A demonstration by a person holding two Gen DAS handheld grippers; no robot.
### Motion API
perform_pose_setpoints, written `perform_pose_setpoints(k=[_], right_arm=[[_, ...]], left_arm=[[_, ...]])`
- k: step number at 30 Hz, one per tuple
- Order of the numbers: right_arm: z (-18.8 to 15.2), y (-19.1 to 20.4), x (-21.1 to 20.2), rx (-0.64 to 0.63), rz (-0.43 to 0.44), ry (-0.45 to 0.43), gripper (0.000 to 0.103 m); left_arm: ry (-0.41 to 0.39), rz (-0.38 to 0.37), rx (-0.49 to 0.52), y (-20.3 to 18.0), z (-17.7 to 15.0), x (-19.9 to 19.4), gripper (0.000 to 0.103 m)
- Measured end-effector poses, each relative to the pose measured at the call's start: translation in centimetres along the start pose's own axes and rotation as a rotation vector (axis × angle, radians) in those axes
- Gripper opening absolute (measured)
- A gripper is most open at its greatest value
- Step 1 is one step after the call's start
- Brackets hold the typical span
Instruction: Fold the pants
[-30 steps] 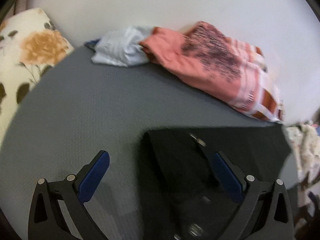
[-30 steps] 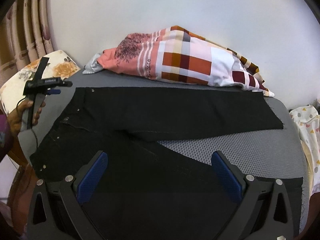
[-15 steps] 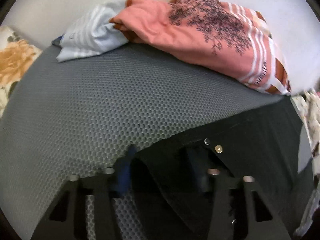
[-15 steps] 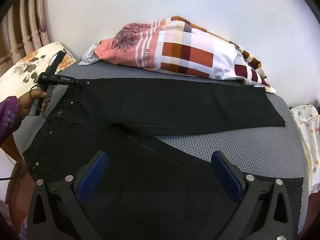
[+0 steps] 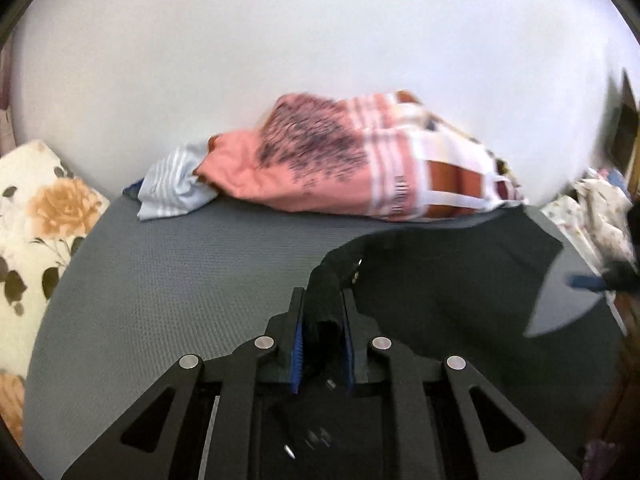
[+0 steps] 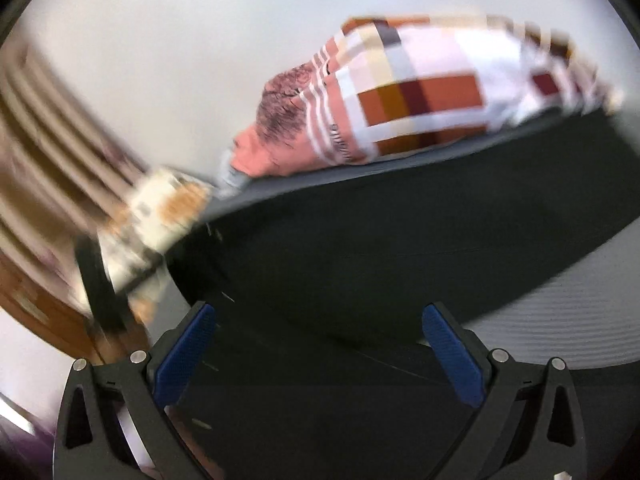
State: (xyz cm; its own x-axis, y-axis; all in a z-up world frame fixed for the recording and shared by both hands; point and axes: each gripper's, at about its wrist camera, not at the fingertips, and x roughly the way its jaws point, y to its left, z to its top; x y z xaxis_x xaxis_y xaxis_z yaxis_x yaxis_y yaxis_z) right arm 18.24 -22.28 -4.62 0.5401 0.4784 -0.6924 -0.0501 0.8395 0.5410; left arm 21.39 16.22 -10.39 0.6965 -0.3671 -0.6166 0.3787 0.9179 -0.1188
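Observation:
The black pants (image 5: 440, 280) lie on a grey mesh mattress (image 5: 180, 280). My left gripper (image 5: 322, 312) is shut on the waistband corner of the pants and holds it lifted off the mattress; metal buttons show just beyond the pads. In the right wrist view the pants (image 6: 380, 248) spread across the middle, blurred. My right gripper (image 6: 320, 348) is open and empty, its blue pads (image 6: 186, 354) wide apart above the black fabric near the waist end.
A pile of pink and checked bedding (image 5: 360, 172) and a pale blue cloth (image 5: 172, 192) lie along the white wall. A floral pillow (image 5: 36, 220) sits at the left. Curtains (image 6: 52, 152) and wooden furniture (image 6: 36, 300) are left of the mattress. Patterned cloth (image 5: 588, 212) lies at the right.
My left gripper has shut on the waistband corner and lifted it. My right gripper has swung fast toward the waist end, tilting its view; it stays open.

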Motion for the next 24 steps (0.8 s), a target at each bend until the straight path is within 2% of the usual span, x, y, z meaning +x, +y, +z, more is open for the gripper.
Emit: perform_pose_setpoints(k=[4, 7, 9, 11, 12, 13, 14, 15, 18, 22, 24], right_arm=[[3.2, -2.6, 3.6, 0.196, 0.146, 0.037, 0.103], [5.0, -4.2, 6.5, 0.282, 0.173, 0.081, 0.101], [5.7, -5.6, 8.3, 0.338, 0.152, 0.105, 0.099], [6.1, -7.1, 9.9, 0.385, 0.128, 0.133, 0.084], [6.3, -7.8, 10.6, 0.406, 0.117, 0.140, 0.071], [6.6, -8.4, 11.2, 0.414, 0.098, 0.147, 0.052], [6.7, -9.0, 11.5, 0.421, 0.074, 0.150, 0.038], [6.6, -9.6, 11.7, 0.434, 0.055, 0.151, 0.013], [5.6, -10.1, 10.1, 0.448, 0.063, 0.124, 0.009], [2.5, -6.9, 4.9, 0.274, 0.006, 0.056, 0.008], [-0.1, -5.5, 2.5, 0.214, -0.008, 0.054, 0.008]], left_arm=[[-0.036, -0.019, 0.014, -2.6, -2.1, -3.5, 0.016], [-0.044, -0.034, -0.001, -3.8, -3.5, -5.4, 0.016], [-0.048, -0.040, -0.012, -4.4, -4.2, -6.5, 0.016], [-0.043, -0.050, -0.033, -4.8, -4.8, -7.2, 0.016], [-0.037, -0.053, -0.041, -4.9, -5.1, -7.5, 0.016], [-0.028, -0.056, -0.049, -5.1, -5.5, -7.7, 0.016], [-0.021, -0.055, -0.051, -5.2, -5.7, -7.8, 0.016], [-0.015, -0.052, -0.051, -5.2, -6.0, -7.8, 0.017], [0.025, -0.039, -0.050, -5.0, -6.6, -7.6, 0.017], [0.075, -0.022, -0.056, -4.1, -8.2, -8.7, 0.017], [0.099, -0.010, -0.058, -3.8, -9.3, -9.2, 0.017]])
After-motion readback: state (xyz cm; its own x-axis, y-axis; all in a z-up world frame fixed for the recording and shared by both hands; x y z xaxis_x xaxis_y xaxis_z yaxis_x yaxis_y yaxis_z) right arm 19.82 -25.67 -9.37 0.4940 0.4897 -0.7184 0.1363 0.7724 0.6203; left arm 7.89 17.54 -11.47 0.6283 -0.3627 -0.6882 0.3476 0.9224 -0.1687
